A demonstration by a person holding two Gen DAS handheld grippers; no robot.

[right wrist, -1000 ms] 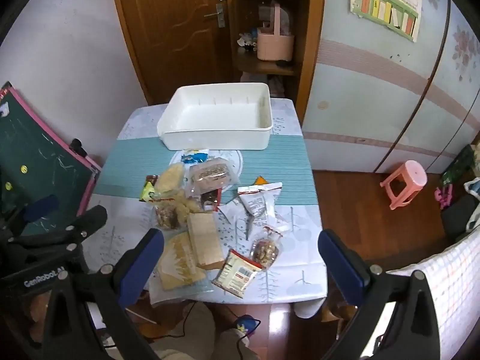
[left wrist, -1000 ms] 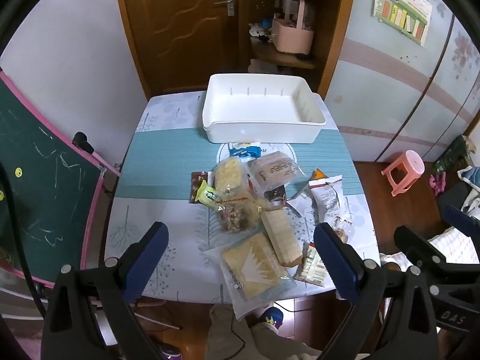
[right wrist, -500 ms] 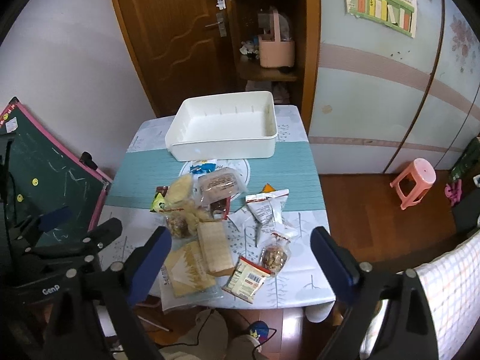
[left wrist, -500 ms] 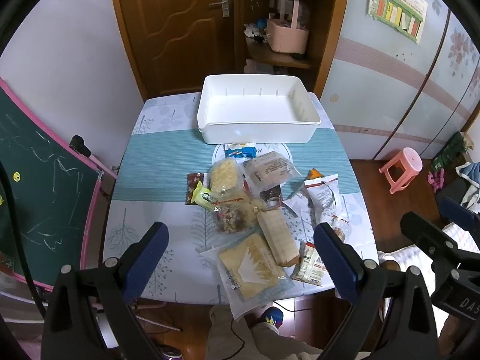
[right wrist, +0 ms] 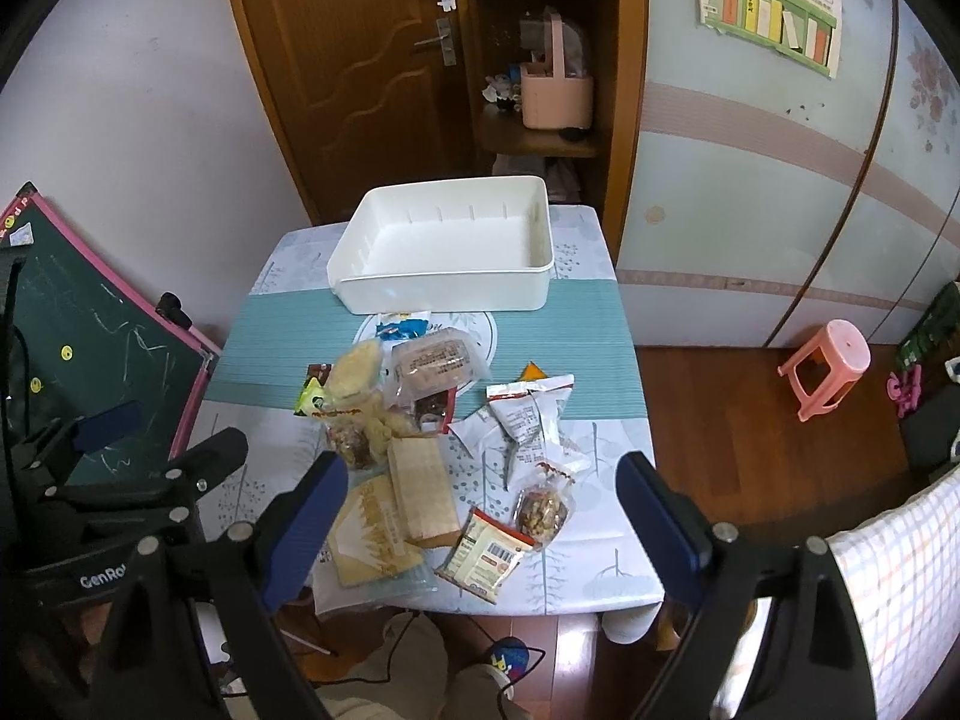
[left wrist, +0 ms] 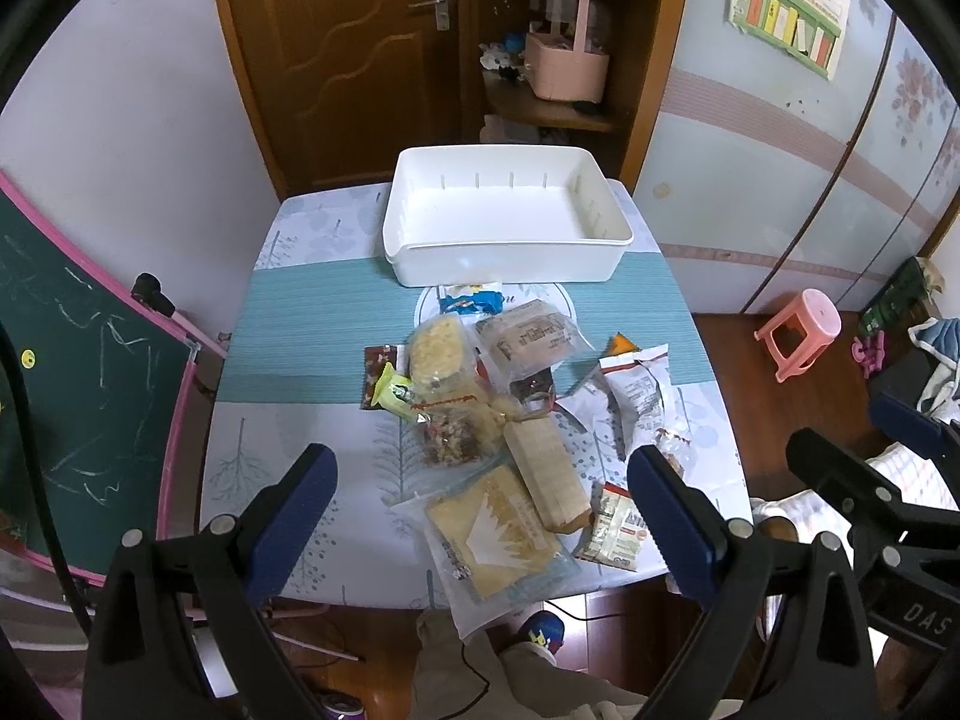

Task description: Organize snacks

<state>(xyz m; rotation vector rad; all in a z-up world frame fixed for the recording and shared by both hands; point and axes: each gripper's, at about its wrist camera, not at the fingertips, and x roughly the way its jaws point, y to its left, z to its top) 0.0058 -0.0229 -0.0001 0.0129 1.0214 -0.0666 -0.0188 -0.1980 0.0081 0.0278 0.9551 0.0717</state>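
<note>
A heap of light, crinkly plastic-wrapped snack packets [left wrist: 498, 420] lies mid-table, just before the empty white rectangular plastic bin [left wrist: 507, 225]. They look slippery and crushable; pinch the sealed edges. Left gripper [left wrist: 480, 480] and right gripper [right wrist: 480, 489] hover with jaws apart, holding nothing.

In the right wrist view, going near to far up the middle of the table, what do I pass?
Red-edged sachet at the near edge → long wafer pack → brown-cake pack → blue wrapper → empty white bin at the far end.
</note>
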